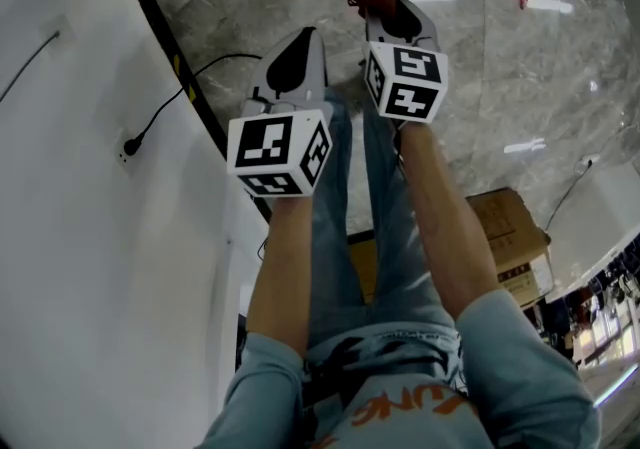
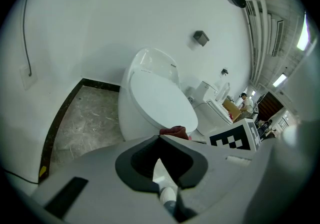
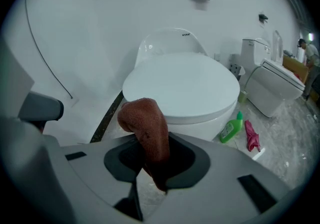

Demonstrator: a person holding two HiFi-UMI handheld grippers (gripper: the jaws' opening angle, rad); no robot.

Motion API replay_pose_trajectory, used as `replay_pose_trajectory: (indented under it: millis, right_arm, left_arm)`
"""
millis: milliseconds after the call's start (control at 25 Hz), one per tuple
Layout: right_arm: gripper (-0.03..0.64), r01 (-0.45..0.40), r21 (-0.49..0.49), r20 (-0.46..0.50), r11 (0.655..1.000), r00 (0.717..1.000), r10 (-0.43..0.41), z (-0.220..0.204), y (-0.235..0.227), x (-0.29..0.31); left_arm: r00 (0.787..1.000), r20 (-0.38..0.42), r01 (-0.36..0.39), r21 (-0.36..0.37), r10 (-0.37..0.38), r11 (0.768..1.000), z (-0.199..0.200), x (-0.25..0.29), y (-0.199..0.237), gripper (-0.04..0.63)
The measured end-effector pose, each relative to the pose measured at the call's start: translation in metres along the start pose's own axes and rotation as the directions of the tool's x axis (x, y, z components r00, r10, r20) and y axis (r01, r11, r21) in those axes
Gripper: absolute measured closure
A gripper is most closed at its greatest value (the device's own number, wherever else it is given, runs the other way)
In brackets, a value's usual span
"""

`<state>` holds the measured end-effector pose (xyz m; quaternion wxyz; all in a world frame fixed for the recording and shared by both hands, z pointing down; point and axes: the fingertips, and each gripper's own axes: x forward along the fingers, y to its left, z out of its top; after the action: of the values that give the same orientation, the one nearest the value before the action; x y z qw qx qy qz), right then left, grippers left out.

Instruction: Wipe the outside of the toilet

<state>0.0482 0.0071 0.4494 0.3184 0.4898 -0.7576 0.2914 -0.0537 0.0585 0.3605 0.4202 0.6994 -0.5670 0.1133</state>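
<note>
Between the jaws of my right claw (image 3: 155, 163) a brown rag (image 3: 147, 128) is pinched tight. Its bunched end pokes out ahead over the tips and a short tail hangs below. The rag looks soft, light and limp. I judge it will fold and creep under pressure, so the grip belongs deep on the bunch, with enough left out front to wipe with.

My left claw (image 2: 159, 165) sits just beside the right one, on its left, jaws drawn together, nothing in them.

Ahead of both claws, near but not touching, is the toilet (image 3: 182, 86): white, glossy, lid down. It is probably hard, slick and fixed to the floor, so not a thing to grab, only to press the rag against. The bowl side under the lid rim faces me. The rag is not yet on it.

Right of the right claw, past the bowl, a green bottle (image 3: 231, 129) lies on the floor with a pink cloth (image 3: 251, 135) beside it. Farther right stands a second toilet (image 3: 272, 86).
</note>
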Motion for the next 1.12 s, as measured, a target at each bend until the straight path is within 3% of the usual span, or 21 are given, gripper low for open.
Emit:
replay_pose_trajectory:
  millis: [720, 1120]
  right_arm:
    - [0.52, 0.041, 0.044, -0.033, 0.998, 0.999, -0.04, -0.005, -0.106, -0.015]
    - [0.518, 0.011, -0.009, -0.083, 1.0, 0.996, -0.012, -0.001, -0.152, -0.002]
  left_arm:
    - [0.997, -0.063, 0.056, 0.035, -0.054, 0.998, -0.003, 0.065, -0.091, 0.598]
    - [0.994, -0.098, 0.05, -0.024, -0.052, 0.998, -0.02, 0.097, -0.129, 0.598]
